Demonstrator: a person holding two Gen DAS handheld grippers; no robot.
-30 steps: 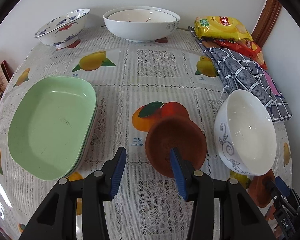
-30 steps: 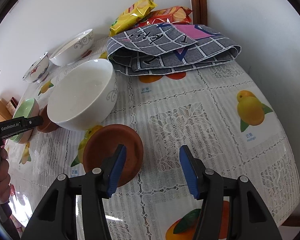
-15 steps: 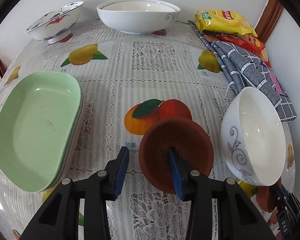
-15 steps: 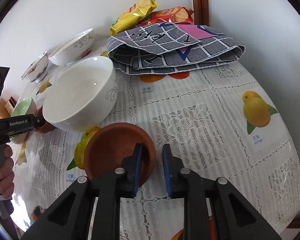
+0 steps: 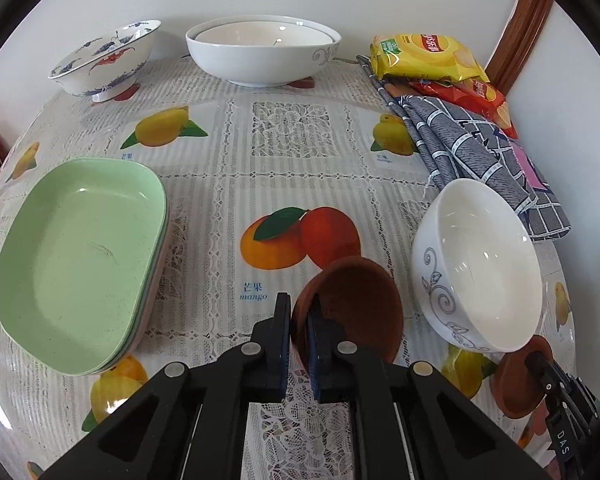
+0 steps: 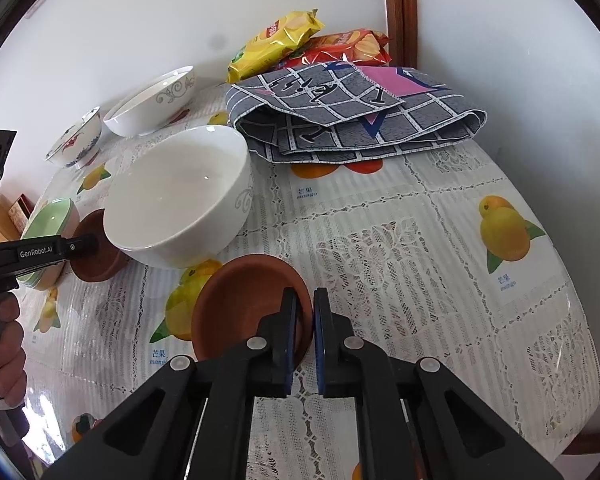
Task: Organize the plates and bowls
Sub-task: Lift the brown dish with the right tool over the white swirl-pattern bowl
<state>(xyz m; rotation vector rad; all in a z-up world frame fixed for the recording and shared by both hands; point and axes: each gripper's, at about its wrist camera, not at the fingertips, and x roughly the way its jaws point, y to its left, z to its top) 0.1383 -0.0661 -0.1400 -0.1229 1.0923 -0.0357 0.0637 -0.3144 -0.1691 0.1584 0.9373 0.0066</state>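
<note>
Grippers are both clamped on small brown saucers on a fruit-print tablecloth. Seen from the left wrist, the left gripper has its jaws pressed together on the near rim of one brown saucer, which is tipped up off the cloth toward 1 o'clock. Seen from the right wrist, the right gripper pinches the right-hand rim of a second brown saucer, which lies nearly flat. Between the two saucers stands a white bowl with grey scrolls; stacked green plates sit at 9 o'clock in the left view, and a wide white bowl and a blue-and-red patterned bowl stand at 12 and 11 o'clock against the wall. The step in hand looks like picking up both saucers to stack them. Next, each would need lifting clear of the cloth, then one set squarely into the other without knocking the white bowl between them.
</note>
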